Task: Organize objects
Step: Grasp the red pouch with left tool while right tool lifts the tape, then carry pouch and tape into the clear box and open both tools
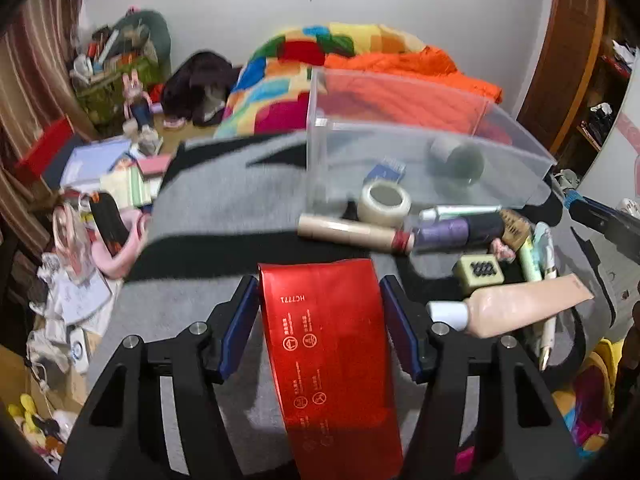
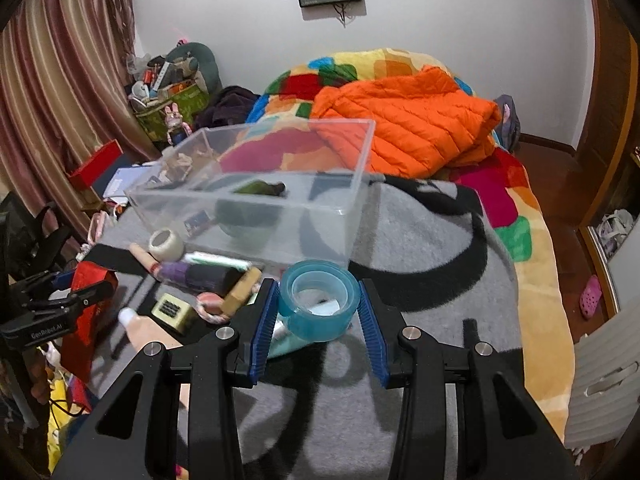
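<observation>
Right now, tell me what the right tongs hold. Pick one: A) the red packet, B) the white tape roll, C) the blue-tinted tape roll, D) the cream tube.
C: in the right wrist view the right tongs are closed on the blue-tinted tape roll, its sides pressed by both blue pads, while the red packet sits between the left tongs.
</observation>
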The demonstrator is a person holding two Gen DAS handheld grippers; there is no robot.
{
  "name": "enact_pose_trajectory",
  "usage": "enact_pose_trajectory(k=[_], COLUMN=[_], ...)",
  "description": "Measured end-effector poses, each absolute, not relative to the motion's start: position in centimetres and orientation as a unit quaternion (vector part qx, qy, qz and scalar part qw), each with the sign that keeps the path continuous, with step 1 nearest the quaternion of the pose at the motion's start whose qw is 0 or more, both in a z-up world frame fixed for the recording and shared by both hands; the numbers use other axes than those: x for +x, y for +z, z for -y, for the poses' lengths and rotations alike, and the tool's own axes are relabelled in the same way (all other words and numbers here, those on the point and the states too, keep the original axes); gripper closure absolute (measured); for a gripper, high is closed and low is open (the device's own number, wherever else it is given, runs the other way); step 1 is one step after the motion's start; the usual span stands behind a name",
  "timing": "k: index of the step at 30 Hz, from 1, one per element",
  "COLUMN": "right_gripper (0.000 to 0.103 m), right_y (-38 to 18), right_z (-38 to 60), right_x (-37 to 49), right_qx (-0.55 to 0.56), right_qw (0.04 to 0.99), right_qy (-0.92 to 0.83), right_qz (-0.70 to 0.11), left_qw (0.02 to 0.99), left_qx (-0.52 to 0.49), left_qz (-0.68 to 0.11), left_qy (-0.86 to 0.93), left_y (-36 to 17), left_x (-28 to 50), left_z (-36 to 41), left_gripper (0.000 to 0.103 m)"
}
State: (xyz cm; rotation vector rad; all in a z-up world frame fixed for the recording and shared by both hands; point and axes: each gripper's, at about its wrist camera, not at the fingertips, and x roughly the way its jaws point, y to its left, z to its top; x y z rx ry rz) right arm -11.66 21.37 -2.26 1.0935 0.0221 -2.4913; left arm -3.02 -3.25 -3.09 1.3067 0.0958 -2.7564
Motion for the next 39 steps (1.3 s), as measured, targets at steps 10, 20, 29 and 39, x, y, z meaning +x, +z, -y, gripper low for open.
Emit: enact_pose_trajectory(k=[10,20,29,39], right_gripper=[0.066,0.066,0.066,0.066], right_y=[0.5,2.0,1.9,0.2], right_z=[-20.3,-19.3,-18.4,-16.6], right_x=[-12.5,-15.1,-18.1,-20.3], right_qx=[0.362,0.352,0.364,0.395], right_qw=[0.222,0.230,0.232,0.238], right_qy=[-0.906,-0.907,-0.902,-0.887], right_qz=[0.002,0.017,0.019,-0.003], left_qw=[0.015,0.002,0.000,-0.022], left_qx=[0.360,0.330,0.300,0.330], left_qz=[-0.034,-0.041,-0.051,-0.040], left_qy=[-0.932,-0.943,-0.953,-0.943], left_y=[1.5,3.9,6.5,6.9], left_x=[-4.4,-7.0,-8.6,-13.7], left_z=[2.9,3.5,3.9,2.6], left_gripper=[0.043,0.044,0.044,0.044])
